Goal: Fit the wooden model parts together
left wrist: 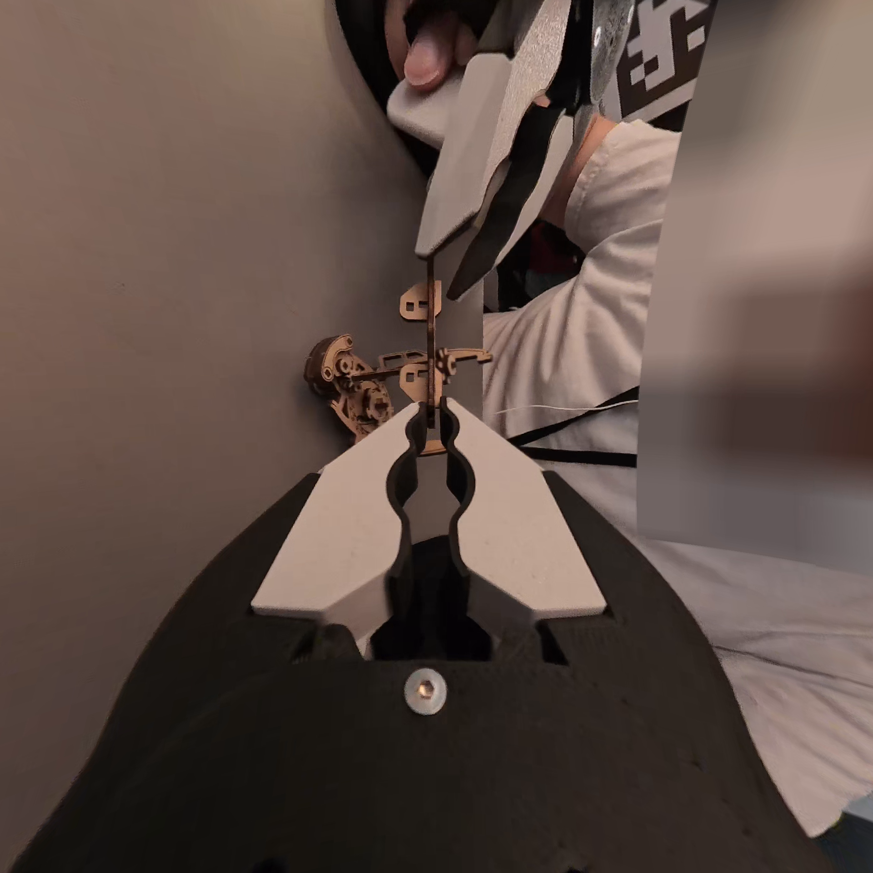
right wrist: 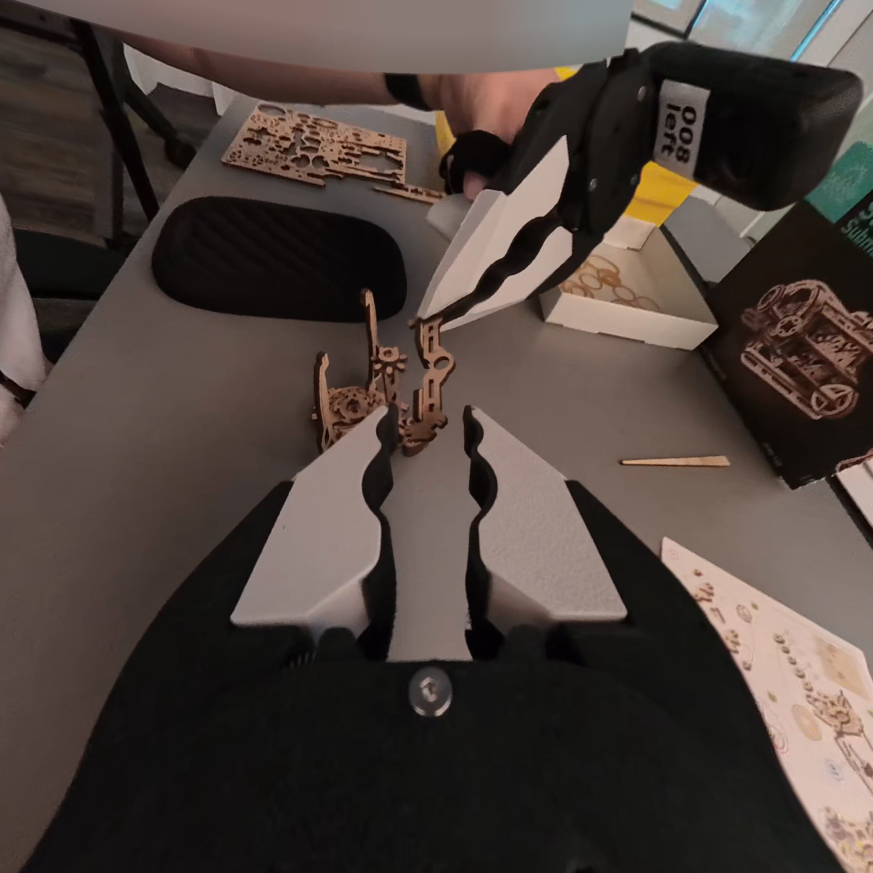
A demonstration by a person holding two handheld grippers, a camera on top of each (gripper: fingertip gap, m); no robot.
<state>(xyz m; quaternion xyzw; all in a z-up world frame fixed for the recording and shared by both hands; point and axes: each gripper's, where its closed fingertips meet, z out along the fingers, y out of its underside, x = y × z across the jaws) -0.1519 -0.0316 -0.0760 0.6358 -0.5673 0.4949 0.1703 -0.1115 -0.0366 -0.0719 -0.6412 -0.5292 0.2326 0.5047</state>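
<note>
A flat wooden part with slots and a round hole (right wrist: 437, 373) stands upright over the grey table (right wrist: 141, 425). My left gripper (left wrist: 430, 408) is shut on its upper end; it also shows in the right wrist view (right wrist: 420, 321). The left wrist view shows the part edge-on (left wrist: 430, 359). My right gripper (right wrist: 427, 415) is open, with the part's lower end between its fingers, closer to the left pad (right wrist: 387, 425), and neither pad presses on it. The partly built wooden model (right wrist: 349, 406) with gears and upright arms stands just to the left; it also shows in the left wrist view (left wrist: 349, 382).
A black padded rest (right wrist: 278, 260) and a punched-out wooden sheet (right wrist: 316, 146) lie beyond the model. A white box of wooden rings (right wrist: 623, 302), a dark model box (right wrist: 798, 359), a thin wooden stick (right wrist: 675, 461) and an instruction sheet (right wrist: 779, 661) lie to the right. Left tips to right tips: about 5 cm.
</note>
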